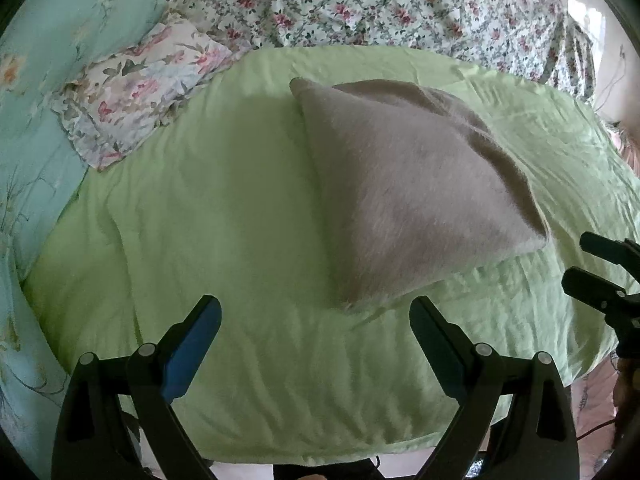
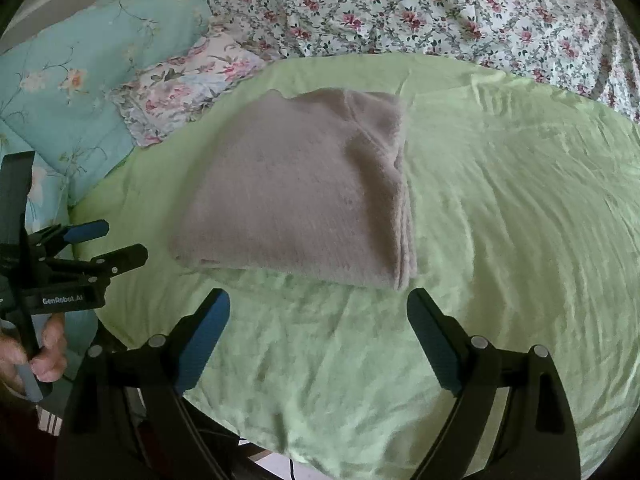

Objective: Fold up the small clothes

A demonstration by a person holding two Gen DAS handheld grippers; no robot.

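Left wrist view: a folded grey garment (image 1: 408, 196) is laid flat at centre right on the green sheet (image 1: 224, 216), apparently as a finished fold. The left gripper (image 1: 316, 316) is held wide open just short of it, gripping nothing.

Right wrist view: the garment (image 2: 304, 188) is seen at centre, layered edges stacked at right. The right gripper (image 2: 318, 312) is likewise spread wide and empty.
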